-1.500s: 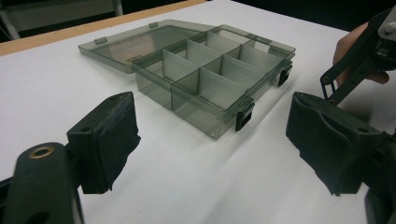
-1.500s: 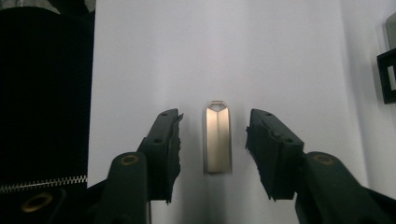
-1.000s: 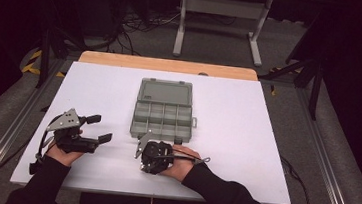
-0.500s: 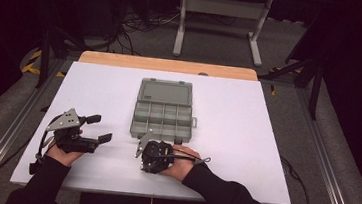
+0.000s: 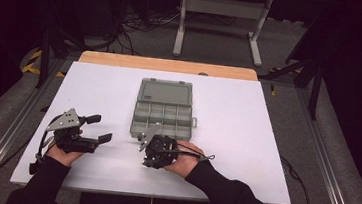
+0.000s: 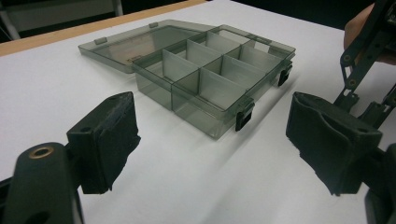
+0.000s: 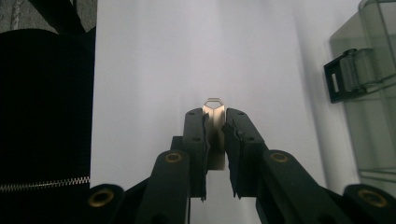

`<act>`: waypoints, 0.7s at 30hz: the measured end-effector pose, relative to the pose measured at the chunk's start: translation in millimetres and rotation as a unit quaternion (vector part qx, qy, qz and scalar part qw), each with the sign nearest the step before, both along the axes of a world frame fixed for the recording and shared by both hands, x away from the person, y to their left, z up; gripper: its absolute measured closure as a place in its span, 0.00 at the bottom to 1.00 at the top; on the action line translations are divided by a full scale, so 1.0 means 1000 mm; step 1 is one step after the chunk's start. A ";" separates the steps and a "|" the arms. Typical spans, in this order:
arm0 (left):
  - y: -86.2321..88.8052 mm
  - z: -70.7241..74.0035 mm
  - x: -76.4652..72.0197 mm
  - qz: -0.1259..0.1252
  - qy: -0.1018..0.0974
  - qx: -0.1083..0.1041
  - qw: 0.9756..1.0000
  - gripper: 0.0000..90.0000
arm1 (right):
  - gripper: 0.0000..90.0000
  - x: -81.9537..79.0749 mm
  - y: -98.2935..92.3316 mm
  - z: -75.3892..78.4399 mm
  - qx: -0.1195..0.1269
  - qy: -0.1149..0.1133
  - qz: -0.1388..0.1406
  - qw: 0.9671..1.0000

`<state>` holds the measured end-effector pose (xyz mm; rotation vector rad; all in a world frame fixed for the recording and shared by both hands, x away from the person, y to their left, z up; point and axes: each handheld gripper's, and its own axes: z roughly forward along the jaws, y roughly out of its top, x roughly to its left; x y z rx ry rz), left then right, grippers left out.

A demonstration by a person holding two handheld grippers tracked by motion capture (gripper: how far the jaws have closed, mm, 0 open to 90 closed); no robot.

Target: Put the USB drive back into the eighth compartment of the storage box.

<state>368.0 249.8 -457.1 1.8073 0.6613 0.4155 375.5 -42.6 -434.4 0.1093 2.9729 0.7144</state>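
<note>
A smoky grey compartment box (image 5: 163, 116) lies open mid-table, its lid (image 5: 165, 91) flat behind it and its cells bare. In the left gripper view the box (image 6: 210, 70) stands just ahead. My left gripper (image 5: 98, 128) rests on the table to the box's left, open, with nothing between its pads (image 6: 219, 144). My right gripper (image 5: 148, 151) sits just in front of the box's near edge and points left. It is shut on a small flat metal tab (image 7: 215, 135) whose tip sticks out past the fingertips, close above the white tabletop.
The white tabletop (image 5: 246, 138) has a wooden strip (image 5: 167, 64) along its far edge. A black latch (image 7: 348, 74) on the box's front wall shows at the right of the right gripper view. A black sleeve (image 7: 42, 107) lies at its left.
</note>
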 end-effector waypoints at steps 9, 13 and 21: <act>0.000 0.000 0.000 -0.001 0.002 -0.002 1.000 0.19 | 0.88 0.005 -0.008 0.016 0.017 -0.016 -0.005 1.000; 0.000 0.000 0.000 0.000 0.001 -0.001 1.000 0.19 | 0.88 0.008 -0.012 0.022 0.020 -0.017 -0.010 1.000; 0.000 0.000 0.000 0.000 0.001 -0.002 1.000 0.19 | 0.88 0.015 -0.020 0.032 0.029 -0.030 -0.014 0.999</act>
